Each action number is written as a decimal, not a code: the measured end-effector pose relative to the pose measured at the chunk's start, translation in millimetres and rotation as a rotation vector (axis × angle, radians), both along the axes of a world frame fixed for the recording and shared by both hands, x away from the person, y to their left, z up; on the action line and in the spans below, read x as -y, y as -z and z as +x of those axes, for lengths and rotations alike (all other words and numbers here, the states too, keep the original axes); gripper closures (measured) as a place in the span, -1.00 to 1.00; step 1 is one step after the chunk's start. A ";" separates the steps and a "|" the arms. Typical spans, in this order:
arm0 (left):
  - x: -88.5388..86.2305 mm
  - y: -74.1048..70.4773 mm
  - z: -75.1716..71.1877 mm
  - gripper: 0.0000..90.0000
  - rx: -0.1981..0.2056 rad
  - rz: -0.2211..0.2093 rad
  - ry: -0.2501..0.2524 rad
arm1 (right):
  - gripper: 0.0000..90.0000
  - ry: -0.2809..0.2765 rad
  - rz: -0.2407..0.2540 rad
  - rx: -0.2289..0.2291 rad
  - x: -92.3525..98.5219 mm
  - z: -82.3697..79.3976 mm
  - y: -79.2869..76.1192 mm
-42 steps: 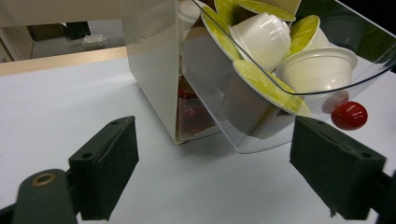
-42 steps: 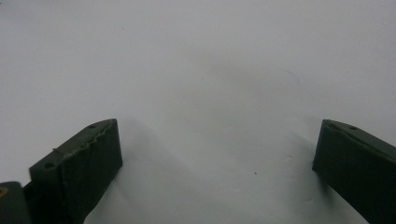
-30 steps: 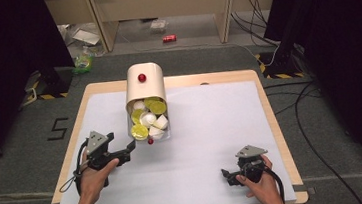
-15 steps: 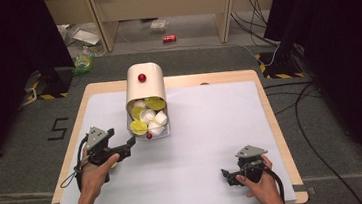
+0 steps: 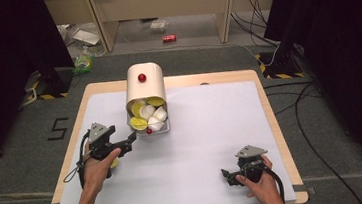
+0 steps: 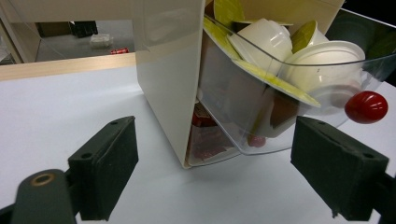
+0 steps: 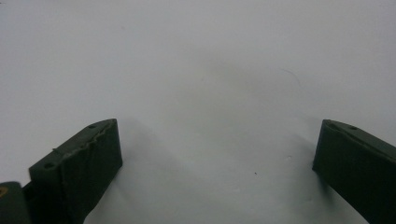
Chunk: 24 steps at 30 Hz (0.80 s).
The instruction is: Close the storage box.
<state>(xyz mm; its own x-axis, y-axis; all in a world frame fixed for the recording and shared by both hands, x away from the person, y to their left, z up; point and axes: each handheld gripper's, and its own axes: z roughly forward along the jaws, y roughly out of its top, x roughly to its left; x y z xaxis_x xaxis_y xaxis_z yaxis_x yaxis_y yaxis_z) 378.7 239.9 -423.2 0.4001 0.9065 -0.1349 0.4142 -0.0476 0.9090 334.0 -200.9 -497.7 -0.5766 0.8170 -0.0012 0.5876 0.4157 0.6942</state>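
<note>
White covering is spread over the wooden counter (image 5: 183, 147), around which grey floor and dark drapes are seen. Near the front right corner of the counter, the right tool (image 5: 230, 176) is held low in a hand, its jaws spread wide over bare white surface and nothing gripped between them, as is confirmed in the right gripper view. Toward the front left, the left tool (image 5: 131, 140) is held by the other hand, its jaws likewise spread and empty; they are pointed at the cream dispenser box (image 5: 144, 85), and their tips are seen just beside the box's front left corner. From the box's near face a clear plastic drawer (image 6: 261, 130) is tilted open, and it is filled with white and yellow-lidded capsules (image 5: 147, 116). A red knob (image 6: 366, 106) is fixed to the drawer's front, and another red knob (image 5: 142, 77) is seen on the box's top. The box is stood at the middle of the counter's far edge. Beyond that edge, a red can (image 5: 169, 38) is left lying on the floor.
</note>
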 end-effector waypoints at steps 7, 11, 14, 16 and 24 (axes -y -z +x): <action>1.1 -2.8 8.9 -0.67 -0.004 0.023 -0.008 | -0.97 0.000 0.000 0.000 0.0 0.0 0.0; 0.8 -3.1 12.8 -0.67 -0.009 0.021 -0.009 | -0.97 0.000 0.000 -0.001 0.0 0.0 -0.1; 0.1 -2.8 14.9 -0.67 -0.016 0.010 -0.010 | -0.97 -0.001 0.001 -0.002 0.1 0.2 -0.1; 0.3 -2.8 17.5 -0.67 -0.022 0.009 -0.013 | -0.97 0.000 0.000 -0.001 0.0 0.1 0.0; 2.1 -5.3 24.4 -0.67 -0.025 0.030 -0.024 | -0.97 -0.001 -0.001 0.000 0.0 0.2 0.0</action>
<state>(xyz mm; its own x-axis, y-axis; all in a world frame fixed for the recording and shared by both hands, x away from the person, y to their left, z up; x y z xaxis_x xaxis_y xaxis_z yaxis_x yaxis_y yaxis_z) 403.2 237.8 -418.0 0.3750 0.9196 -0.1173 0.4380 -0.0642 0.8967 334.2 -200.9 -497.7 -0.5775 0.8164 -0.0021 0.5870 0.4170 0.6940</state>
